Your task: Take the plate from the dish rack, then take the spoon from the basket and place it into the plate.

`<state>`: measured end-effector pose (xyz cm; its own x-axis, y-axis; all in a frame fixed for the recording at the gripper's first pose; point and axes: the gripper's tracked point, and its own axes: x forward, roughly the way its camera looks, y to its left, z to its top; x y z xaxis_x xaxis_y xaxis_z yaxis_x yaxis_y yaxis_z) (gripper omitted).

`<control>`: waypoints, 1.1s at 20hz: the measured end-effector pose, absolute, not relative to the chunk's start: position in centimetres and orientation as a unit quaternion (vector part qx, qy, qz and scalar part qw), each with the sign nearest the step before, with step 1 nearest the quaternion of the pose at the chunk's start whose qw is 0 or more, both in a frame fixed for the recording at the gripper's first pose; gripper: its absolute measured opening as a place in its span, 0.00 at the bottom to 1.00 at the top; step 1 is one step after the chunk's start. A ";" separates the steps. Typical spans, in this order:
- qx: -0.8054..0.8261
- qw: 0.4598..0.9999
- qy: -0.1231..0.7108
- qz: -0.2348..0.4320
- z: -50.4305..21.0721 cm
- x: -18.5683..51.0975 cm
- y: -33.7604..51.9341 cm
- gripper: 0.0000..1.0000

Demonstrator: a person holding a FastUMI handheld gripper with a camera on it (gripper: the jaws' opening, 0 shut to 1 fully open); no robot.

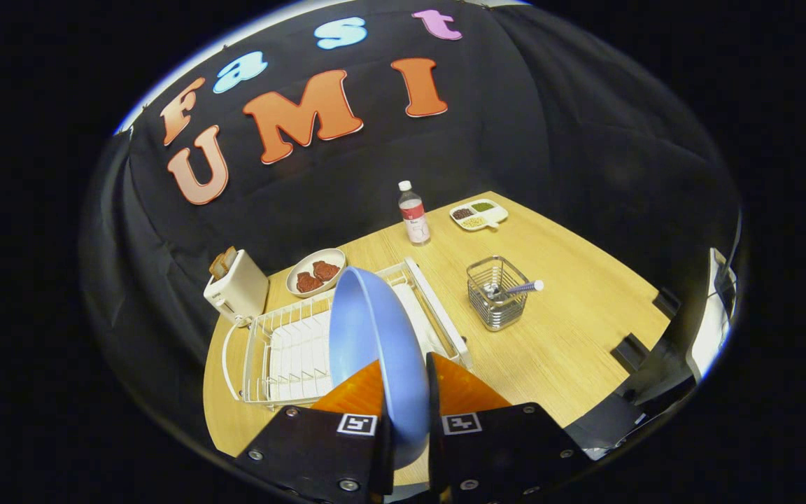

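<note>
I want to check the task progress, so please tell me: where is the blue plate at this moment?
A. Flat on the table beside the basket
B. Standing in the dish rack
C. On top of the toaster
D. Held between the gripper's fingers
D: the gripper has both fingers pressed on the blue plate, raised on edge above the dish rack.

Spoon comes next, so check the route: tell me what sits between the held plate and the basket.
Nothing visible. The gripper is shut on the blue plate, held on edge above the dish rack. Bare tabletop separates the rack's edge from the wire basket holding the spoon.
</note>
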<state>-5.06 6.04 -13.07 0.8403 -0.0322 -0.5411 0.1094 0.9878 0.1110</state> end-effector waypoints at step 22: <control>0.293 0.869 0.397 0.026 -28.2 -12.3 6.5 0.18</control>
